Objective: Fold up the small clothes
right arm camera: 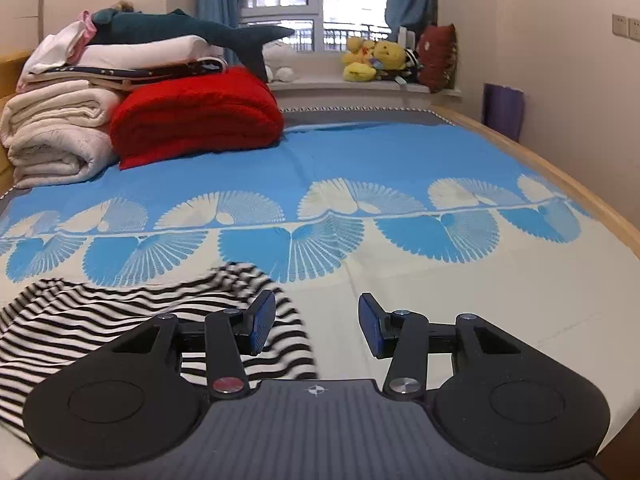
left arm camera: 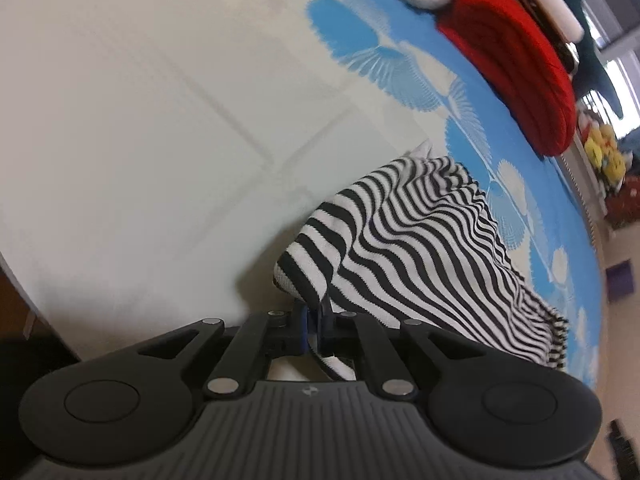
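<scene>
Striped garment (left arm camera: 420,240) on bed (right arm camera: 400,152): left hand-held gripper (left arm camera: 314,320) clenched on its edge to fold; right hand-held gripper (right arm camera: 316,324) released alongside.

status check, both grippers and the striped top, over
Left gripper shut on black-and-white striped knit top. Right gripper open, empty, beside its hem. Top crumpled on blue-and-cream bedspread. Nothing blocking.

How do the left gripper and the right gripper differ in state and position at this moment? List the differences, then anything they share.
1. The left gripper is shut, its jaws pinching the striped garment; the right gripper is open and holds nothing.
2. The left gripper lifts a fold of cloth; the right gripper sits at the garment's edge, one finger over the stripes, the other over the bedspread.

Shared: black linkages, blue pads.
</scene>
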`<state>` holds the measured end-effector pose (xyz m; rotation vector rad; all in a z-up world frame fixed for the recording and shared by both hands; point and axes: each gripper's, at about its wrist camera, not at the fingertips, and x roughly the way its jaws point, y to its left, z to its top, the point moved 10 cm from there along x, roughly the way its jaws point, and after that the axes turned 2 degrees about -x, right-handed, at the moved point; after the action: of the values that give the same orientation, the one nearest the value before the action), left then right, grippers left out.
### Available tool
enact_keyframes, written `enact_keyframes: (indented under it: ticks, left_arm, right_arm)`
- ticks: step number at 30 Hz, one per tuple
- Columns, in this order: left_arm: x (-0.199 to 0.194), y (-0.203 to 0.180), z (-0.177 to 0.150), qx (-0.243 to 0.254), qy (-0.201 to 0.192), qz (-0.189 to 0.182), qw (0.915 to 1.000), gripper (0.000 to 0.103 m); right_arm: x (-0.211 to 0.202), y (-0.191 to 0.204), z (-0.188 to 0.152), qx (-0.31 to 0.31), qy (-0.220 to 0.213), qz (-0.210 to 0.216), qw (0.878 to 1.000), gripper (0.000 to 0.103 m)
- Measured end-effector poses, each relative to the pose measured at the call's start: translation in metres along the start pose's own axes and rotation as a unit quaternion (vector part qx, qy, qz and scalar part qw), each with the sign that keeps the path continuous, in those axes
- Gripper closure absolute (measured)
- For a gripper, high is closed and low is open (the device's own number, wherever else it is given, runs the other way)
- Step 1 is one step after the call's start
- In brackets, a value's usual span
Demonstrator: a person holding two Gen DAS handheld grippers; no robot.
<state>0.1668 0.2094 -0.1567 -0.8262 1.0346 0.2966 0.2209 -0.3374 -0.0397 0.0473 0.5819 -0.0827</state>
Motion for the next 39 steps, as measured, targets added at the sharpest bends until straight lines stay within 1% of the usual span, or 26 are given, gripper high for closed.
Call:
enact_keyframes:
  ticks: [1,2,4,7,9,10,11,12,13,19,22,23,24,25,26,27,29,30,32,33,34,35,36,37,38,39]
  left_arm:
    - [0.003,0.004,0.000,-0.014,0.008,-0.001,0.9999,0.086]
    - [0.007,0.008,0.001,-0.027,0.014,-0.001,0.9995,0.069]
    - [0.016,0.013,0.001,-0.042,0.024,-0.002,0.9988,0.055]
    - [0.027,0.015,0.002,-0.048,0.031,0.002,0.9984,0.055]
    - [0.033,0.015,0.004,-0.047,0.025,0.010,0.9986,0.056]
    - [0.034,0.014,0.004,-0.043,0.020,0.014,0.9988,0.062]
    - [0.036,0.012,0.004,-0.038,0.015,0.017,0.9990,0.081]
    - [0.036,0.010,0.004,-0.031,0.010,0.021,0.9993,0.091]
    - [0.036,0.008,0.003,-0.025,0.003,0.022,0.9994,0.095]
    - [0.015,-0.019,0.005,0.041,-0.067,0.041,0.9960,0.097]
    - [-0.005,-0.049,0.001,0.088,-0.109,0.032,0.9896,0.098]
    - [-0.014,-0.064,-0.001,0.114,-0.129,0.030,0.9845,0.098]
    - [-0.023,-0.082,-0.006,0.154,-0.155,0.036,0.9750,0.098]
    - [-0.033,-0.106,-0.013,0.210,-0.187,0.048,0.9583,0.098]
    - [-0.043,-0.136,-0.026,0.269,-0.219,0.049,0.9368,0.098]
    - [-0.049,-0.165,-0.042,0.312,-0.236,0.033,0.9198,0.098]
    - [-0.056,-0.222,-0.087,0.375,-0.243,-0.015,0.8946,0.099]
    - [-0.056,-0.246,-0.111,0.396,-0.240,-0.036,0.8854,0.100]
    - [-0.050,-0.292,-0.169,0.444,-0.225,-0.083,0.8633,0.100]
    - [-0.043,-0.310,-0.198,0.469,-0.219,-0.091,0.8505,0.100]
    - [-0.030,-0.326,-0.229,0.496,-0.201,-0.106,0.8379,0.100]
    - [-0.012,-0.336,-0.257,0.520,-0.168,-0.123,0.8283,0.100]
    - [0.005,-0.343,-0.283,0.541,-0.127,-0.141,0.8191,0.100]
    - [0.021,-0.345,-0.307,0.564,-0.084,-0.157,0.8062,0.099]
    - [0.033,-0.343,-0.324,0.584,-0.036,-0.169,0.7929,0.092]
    - [0.043,-0.338,-0.335,0.596,0.009,-0.173,0.7838,0.089]
  right_arm:
    - [0.001,-0.001,-0.002,0.002,0.003,-0.001,1.000,0.055]
    - [0.002,-0.001,-0.002,0.003,0.004,0.000,1.000,0.055]
    - [0.002,-0.001,-0.004,0.000,0.006,0.001,1.000,0.055]
    - [0.002,0.001,-0.006,-0.010,0.007,0.003,1.000,0.055]
    - [0.000,0.002,-0.006,-0.016,0.006,0.003,1.000,0.055]
    - [0.000,0.002,-0.007,-0.018,0.006,0.004,1.000,0.055]
    - [-0.001,0.002,-0.007,-0.019,0.006,0.005,1.000,0.055]
    - [-0.001,0.001,-0.007,-0.020,0.005,0.005,1.000,0.055]
    - [-0.002,0.000,-0.007,-0.020,0.006,0.005,1.000,0.055]
    - [-0.004,-0.012,-0.009,-0.006,0.011,0.001,1.000,0.055]
    - [-0.003,-0.020,-0.009,0.004,0.014,-0.005,1.000,0.055]
    - [-0.003,-0.023,-0.010,0.009,0.016,-0.007,1.000,0.055]
    - [-0.003,-0.025,-0.011,0.013,0.018,-0.009,1.000,0.055]
    - [-0.002,-0.027,-0.012,0.016,0.020,-0.009,1.000,0.055]
    - [-0.002,-0.028,-0.013,0.019,0.022,-0.009,1.000,0.059]
    - [-0.002,-0.029,-0.013,0.019,0.022,-0.007,1.000,0.068]
    - [-0.003,-0.030,-0.012,0.021,0.019,0.002,1.000,0.081]
    - [-0.005,-0.031,-0.011,0.023,0.015,0.005,1.000,0.084]
    - [-0.007,-0.036,-0.009,0.031,0.011,0.006,0.999,0.085]
    - [-0.007,-0.039,-0.009,0.038,0.010,0.006,0.999,0.085]
    - [-0.006,-0.044,-0.008,0.049,0.011,0.006,0.999,0.085]
    - [-0.005,-0.048,-0.008,0.057,0.012,0.007,0.998,0.085]
    - [-0.005,-0.050,-0.009,0.064,0.014,0.007,0.998,0.084]
    - [-0.004,-0.053,-0.009,0.071,0.015,0.008,0.997,0.084]
    - [-0.004,-0.054,-0.010,0.078,0.017,0.011,0.997,0.084]
    - [-0.003,-0.055,-0.010,0.083,0.019,0.014,0.996,0.084]
